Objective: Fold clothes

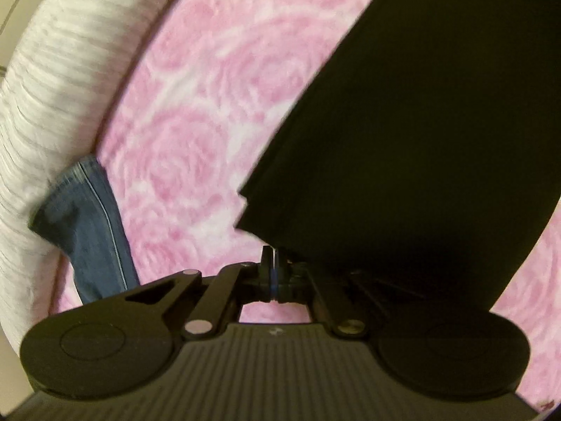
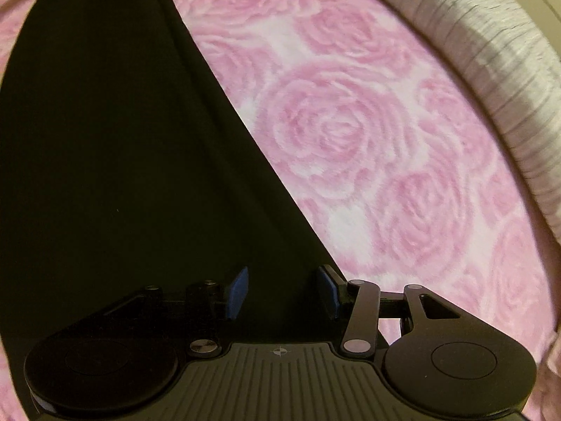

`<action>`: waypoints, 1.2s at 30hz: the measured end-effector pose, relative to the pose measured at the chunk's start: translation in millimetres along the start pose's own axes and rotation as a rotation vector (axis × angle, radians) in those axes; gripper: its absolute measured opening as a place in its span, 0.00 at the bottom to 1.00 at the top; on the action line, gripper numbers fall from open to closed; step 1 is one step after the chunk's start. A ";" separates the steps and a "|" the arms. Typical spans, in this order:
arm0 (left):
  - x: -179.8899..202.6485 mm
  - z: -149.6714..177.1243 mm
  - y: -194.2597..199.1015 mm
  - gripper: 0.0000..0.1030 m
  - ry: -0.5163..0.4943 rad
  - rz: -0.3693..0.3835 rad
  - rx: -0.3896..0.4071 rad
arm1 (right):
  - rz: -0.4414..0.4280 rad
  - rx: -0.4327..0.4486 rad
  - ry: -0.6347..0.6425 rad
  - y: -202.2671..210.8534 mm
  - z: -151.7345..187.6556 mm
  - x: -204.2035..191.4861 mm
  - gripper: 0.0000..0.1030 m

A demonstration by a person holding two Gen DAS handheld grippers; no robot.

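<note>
Black cloth (image 2: 115, 147) fills the space right under the right gripper (image 2: 282, 293), whose blue pads (image 2: 238, 293) stand apart with the fabric showing between them; they do not press on it, so that gripper is released and hovering over the garment's edge. From the left wrist, the left gripper (image 1: 272, 273) is clenched tight, pads together, right at the lower corner of the same black cloth (image 1: 420, 122). Whether a bit of hem is pinched between the pads cannot be told: the corner sits just beside them, dark against dark.

The garment lies flat on a pink rose-print blanket (image 1: 196, 112), with layered edges at its near corner, suggesting it is already folded at least once. Both grippers point steeply down at it, one at each side.

Further out, a piece of blue denim (image 1: 87, 228) lies near the blanket's border, well apart from the black cloth. A pale ribbed edge (image 2: 491, 80) curves round the blanket's far side.

Risks from here, as a judgement: if the left pads have closed on nothing, a lift will leave that corner behind and the fold will skew. If the right gripper closes too far inside the edge, it may catch only the top layer and pull the layers apart. Lifting one side ahead of the other would drag the cloth across the blanket and spoil the neat edge.
</note>
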State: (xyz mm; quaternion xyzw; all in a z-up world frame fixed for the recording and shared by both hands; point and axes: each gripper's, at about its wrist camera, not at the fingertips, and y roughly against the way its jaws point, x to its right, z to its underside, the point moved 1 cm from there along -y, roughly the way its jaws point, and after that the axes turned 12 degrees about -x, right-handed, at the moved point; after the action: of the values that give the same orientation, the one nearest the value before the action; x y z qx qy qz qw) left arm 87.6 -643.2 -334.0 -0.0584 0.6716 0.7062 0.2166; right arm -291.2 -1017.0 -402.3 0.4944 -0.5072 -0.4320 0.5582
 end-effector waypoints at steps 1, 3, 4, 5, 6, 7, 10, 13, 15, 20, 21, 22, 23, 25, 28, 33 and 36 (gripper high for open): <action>0.4 -3.9 4.2 0.05 -0.006 0.006 0.030 | -0.027 -0.011 -0.002 -0.1 -2.4 2.4 0.43; 1.3 -11.7 12.7 0.09 -0.017 0.017 0.091 | -0.060 -0.034 0.002 -1.2 -4.5 5.4 0.30; 2.0 -16.9 15.5 0.10 -0.030 0.026 0.112 | -0.061 -0.039 0.005 -0.7 -4.6 5.8 0.23; 3.3 -23.6 15.6 0.10 -0.049 0.035 0.120 | -0.062 -0.044 0.007 -0.2 -4.7 6.2 0.18; 4.8 -30.6 14.5 0.10 -0.069 0.041 0.124 | -0.059 -0.047 0.007 0.8 -3.8 6.5 0.07; 6.2 -37.1 12.4 0.10 -0.086 0.045 0.124 | -0.057 -0.049 0.008 2.0 -2.8 6.7 0.04; 9.8 -51.0 3.7 0.10 -0.126 0.063 0.108 | -0.027 -0.025 0.016 10.5 3.2 1.1 0.01; 12.9 -55.5 -1.1 0.14 -0.162 0.063 0.097 | 0.013 0.007 0.012 19.4 9.8 -7.5 0.00; 14.4 -55.7 -3.3 0.17 -0.185 0.052 0.098 | 0.040 0.034 0.010 25.1 17.2 -15.1 0.00; 18.3 -55.7 -7.6 0.24 -0.230 0.039 0.093 | 0.069 0.069 -0.008 34.8 28.4 -26.6 0.00; 20.2 -56.2 -9.8 0.24 -0.248 0.037 0.083 | 0.069 0.071 -0.010 35.2 30.5 -28.2 0.00; 22.7 -56.8 -12.4 0.20 -0.269 0.028 0.071 | 0.073 0.074 -0.010 34.9 31.6 -29.0 0.00; 24.9 -57.8 -14.2 0.08 -0.285 0.023 0.059 | 0.076 0.077 -0.011 34.7 32.7 -29.9 0.00; 28.1 -59.4 -15.4 0.00 -0.303 0.028 0.039 | 0.083 0.077 -0.017 35.6 32.6 -30.7 0.00; 22.7 -58.0 -4.5 0.00 -0.280 0.027 0.050 | 0.079 0.078 -0.042 42.8 32.0 -25.7 0.00; 3.2 -62.2 1.8 0.00 -0.187 0.057 0.068 | 0.089 0.122 -0.112 56.0 27.2 3.6 0.00; 4.9 -72.3 -14.8 0.01 -0.174 0.059 0.034 | 0.085 0.092 -0.107 35.4 14.4 16.0 0.00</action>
State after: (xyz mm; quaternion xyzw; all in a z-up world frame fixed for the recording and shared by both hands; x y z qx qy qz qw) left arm 73.8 -712.4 -356.1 0.0268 0.6637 0.7031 0.2540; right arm -304.4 -1029.5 -365.1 0.4739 -0.5761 -0.4100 0.5248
